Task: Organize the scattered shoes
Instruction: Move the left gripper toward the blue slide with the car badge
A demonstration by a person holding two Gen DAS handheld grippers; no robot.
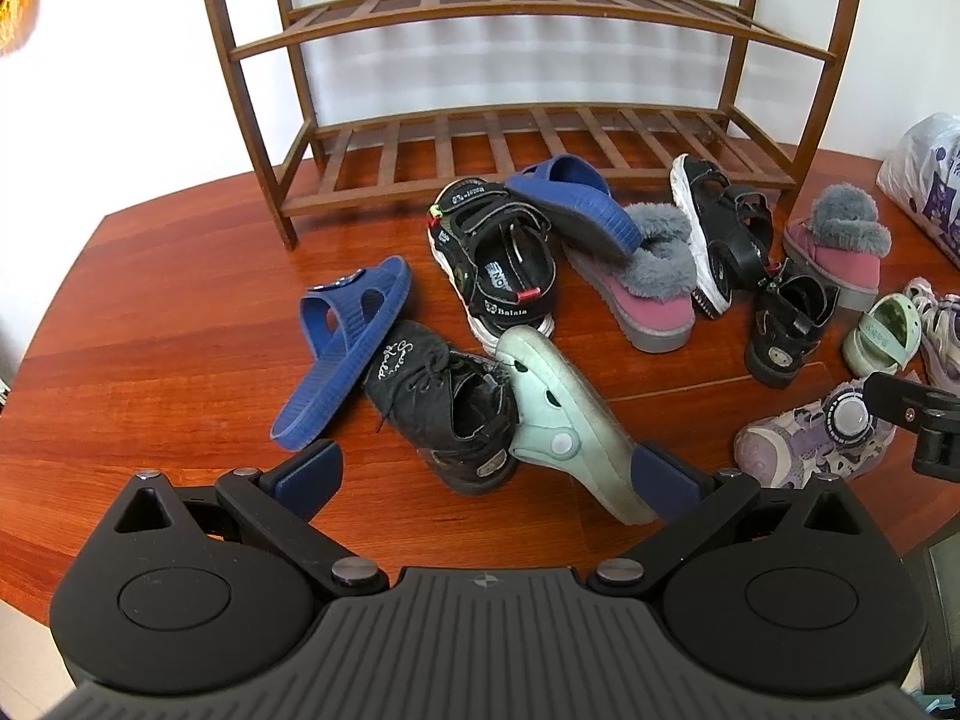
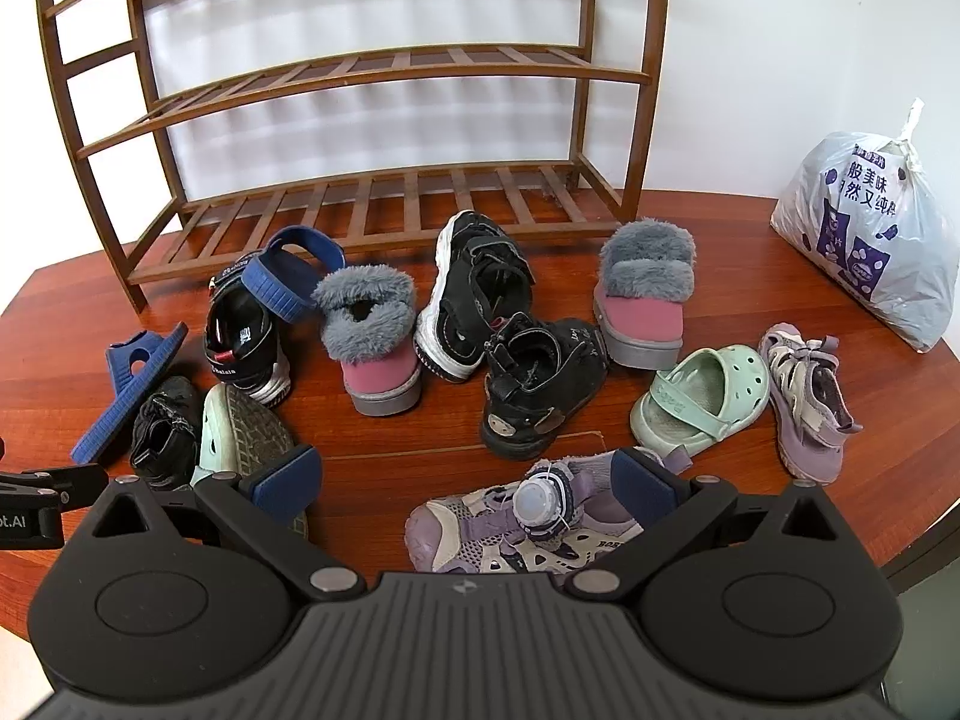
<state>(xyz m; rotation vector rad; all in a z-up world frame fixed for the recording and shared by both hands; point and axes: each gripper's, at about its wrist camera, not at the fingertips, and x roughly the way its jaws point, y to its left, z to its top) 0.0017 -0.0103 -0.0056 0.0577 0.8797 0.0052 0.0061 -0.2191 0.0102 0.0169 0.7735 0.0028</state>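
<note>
Shoes lie scattered before the empty rack (image 2: 360, 204), so with both grippers spread and holding nothing, the right gripper (image 2: 462, 483) should probably straddle the lilac sneaker (image 2: 516, 531) between its fingers, while the left gripper (image 1: 486, 474) takes the mint clog (image 1: 564, 420).

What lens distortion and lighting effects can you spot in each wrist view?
Left wrist view: the shoe rack uprights bow inward, and its slats cast soft striped shadows on the wall. Right wrist view: the same bowing, a pale sheen on the table, and sharp print on the plastic bag.
</note>
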